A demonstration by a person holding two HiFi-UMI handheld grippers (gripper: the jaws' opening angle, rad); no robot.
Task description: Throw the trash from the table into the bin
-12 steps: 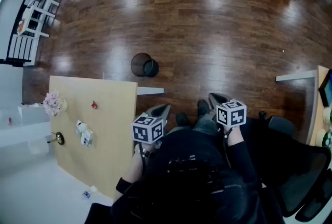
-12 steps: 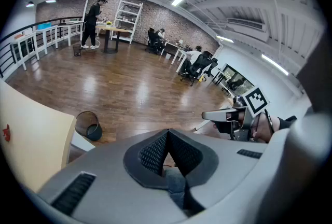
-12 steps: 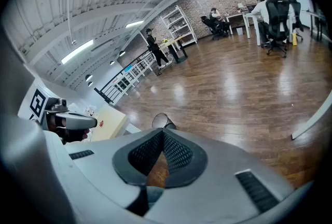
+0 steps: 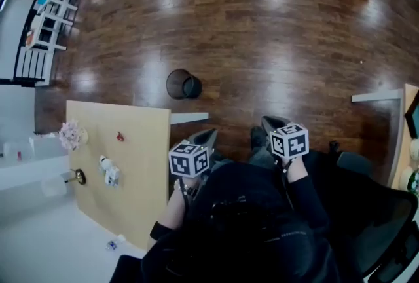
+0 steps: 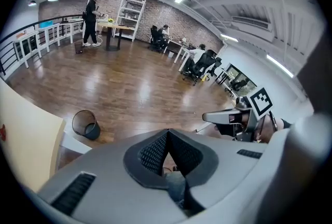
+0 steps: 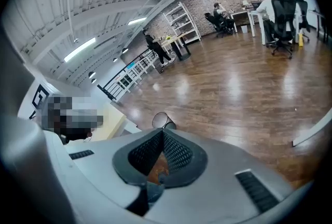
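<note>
While both are clenched on nothing, the left claw [image 4: 203,138] and right claw [image 4: 271,123] point downward. Crumpled white paper [image 4: 108,171], a pink wad [image 4: 70,134] and a red scrap [image 4: 120,137] lie on the bench [image 4: 147,164], well apart to the left of the left claw; the bin [image 4: 182,84] stands on the floor [image 4: 275,33] ahead of it.

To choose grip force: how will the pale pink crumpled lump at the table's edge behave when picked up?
The pale pink lump looks crumpled and puffy, so it is probably light and soft and would squash under a firm grip. Its ragged outline suggests it will not roll. It lies near the table edge, so a push might drop it off.
</note>
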